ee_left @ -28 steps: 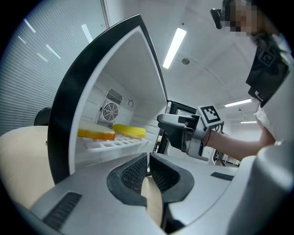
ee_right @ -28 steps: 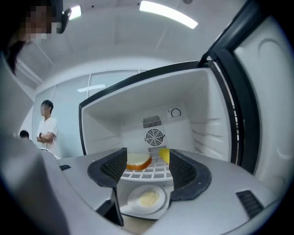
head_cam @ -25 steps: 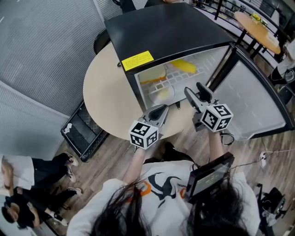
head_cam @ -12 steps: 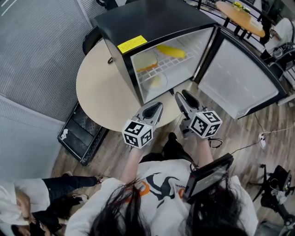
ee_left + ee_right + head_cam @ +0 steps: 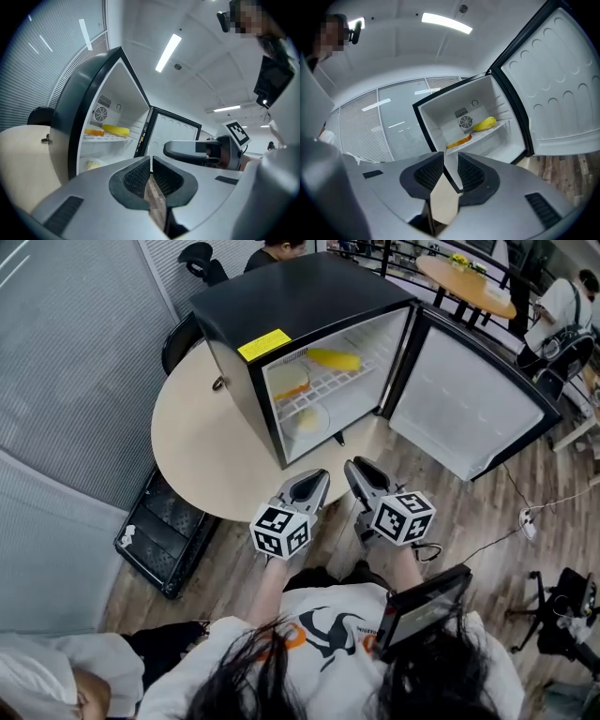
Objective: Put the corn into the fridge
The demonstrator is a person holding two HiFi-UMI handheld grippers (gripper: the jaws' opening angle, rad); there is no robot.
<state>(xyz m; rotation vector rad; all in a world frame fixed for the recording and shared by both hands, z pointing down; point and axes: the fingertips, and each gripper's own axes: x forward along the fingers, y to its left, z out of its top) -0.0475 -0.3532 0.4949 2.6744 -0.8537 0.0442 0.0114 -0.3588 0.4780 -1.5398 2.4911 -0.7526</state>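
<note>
The yellow corn (image 5: 335, 359) lies on the upper wire shelf of the black mini fridge (image 5: 300, 296), whose door (image 5: 469, 404) stands wide open to the right. Both gripper views show the corn (image 5: 116, 130) (image 5: 483, 123) there, beside an orange-edged item (image 5: 289, 382). My left gripper (image 5: 314, 482) hovers over the table's near edge in front of the fridge, its jaws (image 5: 151, 161) together and empty. My right gripper (image 5: 356, 470) is beside it, pointing at the open fridge; its jaws (image 5: 450, 159) are closing with a gap left and nothing between them.
The fridge stands on a round beige table (image 5: 202, 437). A pale item (image 5: 309, 418) sits on the fridge's lower level. A black rack (image 5: 164, 535) is on the floor to the left and cables (image 5: 525, 521) to the right. Another round table (image 5: 464, 282) and a person (image 5: 553, 315) are behind.
Both grippers have drawn back from the fridge opening toward me. The right gripper's jaws, wide apart a second ago, have narrowed. The corn stays on the shelf.
</note>
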